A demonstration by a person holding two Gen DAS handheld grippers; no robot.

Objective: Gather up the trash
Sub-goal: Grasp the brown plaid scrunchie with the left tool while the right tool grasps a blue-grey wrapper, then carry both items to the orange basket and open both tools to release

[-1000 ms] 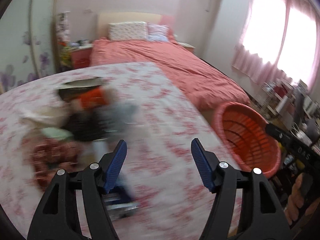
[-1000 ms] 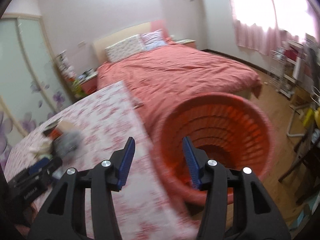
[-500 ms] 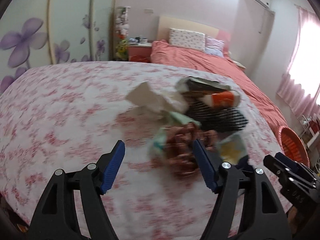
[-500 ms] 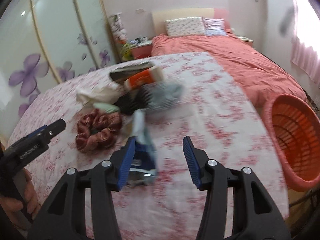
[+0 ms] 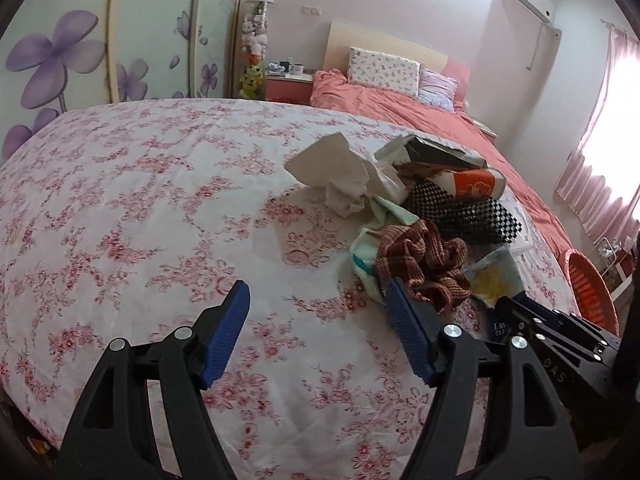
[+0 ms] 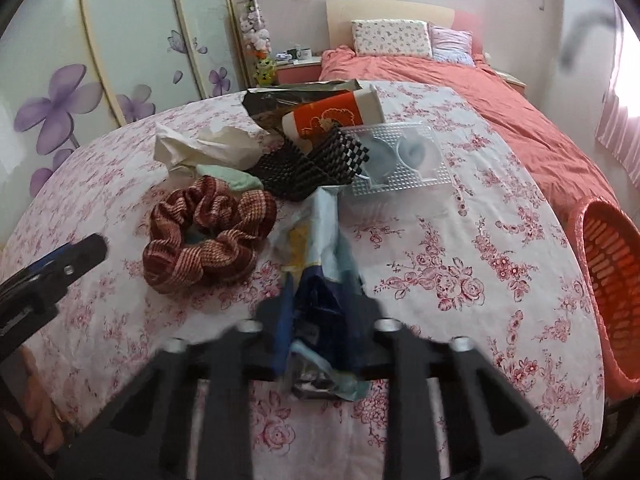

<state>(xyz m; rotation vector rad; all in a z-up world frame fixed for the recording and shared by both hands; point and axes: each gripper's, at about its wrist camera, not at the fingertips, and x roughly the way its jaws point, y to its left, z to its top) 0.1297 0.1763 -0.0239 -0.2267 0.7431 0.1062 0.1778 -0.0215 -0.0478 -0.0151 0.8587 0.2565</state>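
A pile of trash lies on the flowered table [image 5: 120, 208]: crumpled white paper [image 5: 340, 172], an orange and white cup [image 6: 332, 116], a dark foil bag [image 6: 280, 98], black checkered mesh [image 6: 308, 164], a clear plastic tray [image 6: 400, 160] and a red plaid scrunchie [image 6: 208, 232]. My right gripper [image 6: 320, 320] is closing on a blue and yellow wrapper [image 6: 320, 256]; its fingers are blurred. My left gripper [image 5: 318, 316] is open and empty, just left of the scrunchie [image 5: 424, 260].
An orange basket [image 6: 612, 280] stands on the floor past the table's right edge. A bed with a coral cover [image 6: 500, 100] lies beyond. Wardrobe doors with purple flowers [image 5: 80, 52] stand at the left. A nightstand [image 5: 288, 84] is at the back.
Both grippers have swung from the basket side to the pile. My right gripper has dropped onto the blue and yellow wrapper and its fingers have come together on it.
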